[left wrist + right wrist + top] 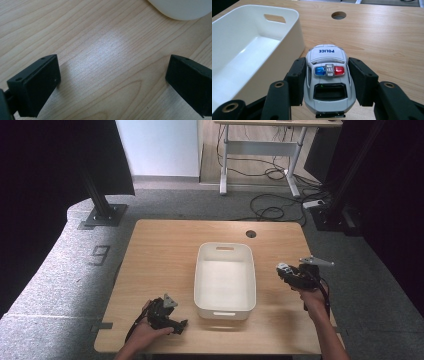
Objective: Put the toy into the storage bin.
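Observation:
A white toy police car (328, 82) with a blue and red light bar sits between the jaws of my right gripper (327, 80), whose pads press on both its sides. In the high view the right gripper (292, 274) holds the car (283, 268) just right of the white bin (225, 307), above the table. The bin (294, 32) lies to the left of the car and holds nothing. My left gripper (175, 324) rests low at the table's front left, and its jaws (112, 80) stand wide open over bare wood.
The wooden table (165, 250) has a round cable hole (251, 234) at its back right. A corner of the bin (180, 10) shows beyond the left gripper. Beyond the table stand a desk (260, 150), floor cables and dark frame posts.

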A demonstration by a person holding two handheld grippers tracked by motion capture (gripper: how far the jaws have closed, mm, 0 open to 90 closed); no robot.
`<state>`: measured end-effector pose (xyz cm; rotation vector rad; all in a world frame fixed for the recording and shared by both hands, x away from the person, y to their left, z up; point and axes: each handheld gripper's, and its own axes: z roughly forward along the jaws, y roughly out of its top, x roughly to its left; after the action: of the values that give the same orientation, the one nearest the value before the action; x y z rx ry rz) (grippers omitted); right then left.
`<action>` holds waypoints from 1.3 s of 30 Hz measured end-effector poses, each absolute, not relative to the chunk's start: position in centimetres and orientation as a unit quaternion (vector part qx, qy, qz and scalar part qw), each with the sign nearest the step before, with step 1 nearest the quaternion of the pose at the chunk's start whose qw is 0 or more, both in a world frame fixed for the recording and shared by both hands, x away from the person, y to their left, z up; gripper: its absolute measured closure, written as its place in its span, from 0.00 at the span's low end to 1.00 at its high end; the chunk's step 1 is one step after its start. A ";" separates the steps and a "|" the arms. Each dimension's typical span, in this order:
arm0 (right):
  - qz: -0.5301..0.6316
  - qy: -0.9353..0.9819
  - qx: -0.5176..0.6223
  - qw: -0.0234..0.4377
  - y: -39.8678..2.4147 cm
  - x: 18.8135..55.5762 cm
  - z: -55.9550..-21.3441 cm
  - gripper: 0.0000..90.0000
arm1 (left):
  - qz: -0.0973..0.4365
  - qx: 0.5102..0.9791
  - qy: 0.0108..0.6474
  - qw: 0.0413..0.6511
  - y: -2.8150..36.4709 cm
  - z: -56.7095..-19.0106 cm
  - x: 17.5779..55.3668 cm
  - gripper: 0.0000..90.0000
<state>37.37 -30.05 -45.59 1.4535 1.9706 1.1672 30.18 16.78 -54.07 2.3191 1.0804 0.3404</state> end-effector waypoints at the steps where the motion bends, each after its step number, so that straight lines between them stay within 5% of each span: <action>1: 0.422 0.710 0.522 0.213 -29.9 37.3 -45.5 0.56 | 0.127 0.864 0.402 0.277 16.8 -54.1 30.2 0.00; 39: 0.416 0.734 0.495 0.209 -25.6 36.8 -45.1 0.56 | 0.127 0.864 0.401 0.276 16.8 -54.1 30.2 0.00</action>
<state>36.79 -25.64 -45.12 1.3769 2.0418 1.1579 30.20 16.78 -54.07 2.3217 1.0767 0.3413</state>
